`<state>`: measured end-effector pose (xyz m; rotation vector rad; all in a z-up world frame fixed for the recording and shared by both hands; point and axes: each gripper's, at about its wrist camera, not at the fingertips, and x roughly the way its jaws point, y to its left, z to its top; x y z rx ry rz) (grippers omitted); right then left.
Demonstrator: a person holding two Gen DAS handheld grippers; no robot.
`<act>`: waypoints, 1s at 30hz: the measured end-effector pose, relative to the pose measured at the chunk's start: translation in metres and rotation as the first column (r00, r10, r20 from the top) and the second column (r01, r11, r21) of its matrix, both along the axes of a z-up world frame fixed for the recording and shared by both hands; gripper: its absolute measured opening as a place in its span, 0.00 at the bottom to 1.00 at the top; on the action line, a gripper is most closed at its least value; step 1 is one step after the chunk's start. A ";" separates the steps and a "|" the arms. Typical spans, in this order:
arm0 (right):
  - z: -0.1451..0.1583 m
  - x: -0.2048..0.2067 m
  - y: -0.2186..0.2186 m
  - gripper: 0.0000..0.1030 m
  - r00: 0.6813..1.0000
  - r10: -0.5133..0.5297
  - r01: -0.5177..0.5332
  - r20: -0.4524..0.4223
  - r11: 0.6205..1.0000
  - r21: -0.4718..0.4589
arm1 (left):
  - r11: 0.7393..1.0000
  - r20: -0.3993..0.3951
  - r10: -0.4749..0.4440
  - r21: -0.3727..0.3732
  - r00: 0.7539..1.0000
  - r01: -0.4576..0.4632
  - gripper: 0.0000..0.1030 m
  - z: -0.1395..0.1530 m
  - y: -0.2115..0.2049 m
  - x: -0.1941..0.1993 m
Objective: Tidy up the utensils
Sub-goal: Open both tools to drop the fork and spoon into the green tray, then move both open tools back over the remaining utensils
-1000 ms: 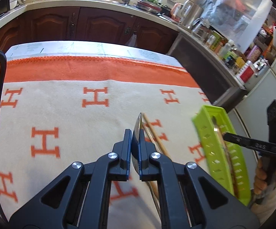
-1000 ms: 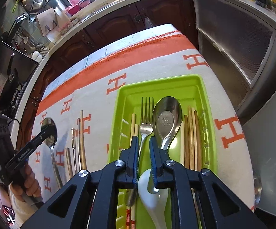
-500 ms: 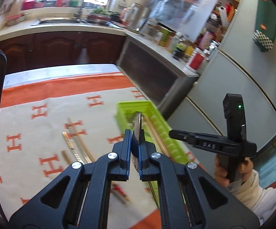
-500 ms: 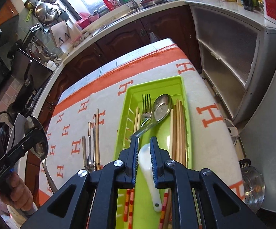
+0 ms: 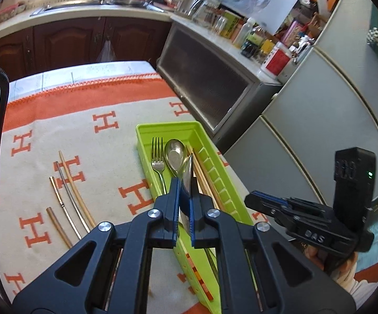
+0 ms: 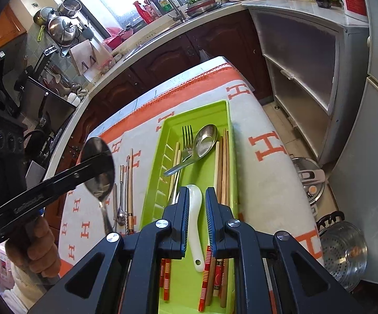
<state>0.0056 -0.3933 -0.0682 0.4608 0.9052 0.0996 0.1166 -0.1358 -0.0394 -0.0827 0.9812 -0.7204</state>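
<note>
Worktop cloth carries the green tray (image 5: 162, 130); left gripper (image 5: 185, 204) fingers clamp a stiff, slippery steel spoon (image 6: 98, 167) edge-on, right gripper (image 6: 196, 217) fingers narrow, empty.

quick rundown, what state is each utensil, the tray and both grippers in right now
left hand-held gripper: shut on a metal spoon, held in the air
right hand-held gripper: open, empty, above the tray
green tray: on the cloth, partly filled
fork: lying in the tray
second metal spoon: lying in the tray
white spoon: lying in the tray
loose chopsticks: on the cloth, outside the tray
</note>
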 end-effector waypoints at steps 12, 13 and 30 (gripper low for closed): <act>-0.017 0.019 0.003 0.12 0.999 0.016 -0.016 -0.029 1.000 -0.010 | 0.993 -0.040 0.002 0.118 0.999 0.002 0.04 -0.042 -0.023 0.019; -0.019 0.021 0.003 0.12 0.999 0.017 -0.017 -0.033 1.000 -0.013 | 0.993 -0.043 0.002 0.119 0.999 0.003 0.04 -0.042 -0.023 0.018; -0.027 0.030 0.028 0.19 0.998 0.056 -0.057 -0.042 0.998 -0.038 | 0.978 0.041 0.119 0.166 0.992 -0.124 0.24 -0.008 0.040 -0.037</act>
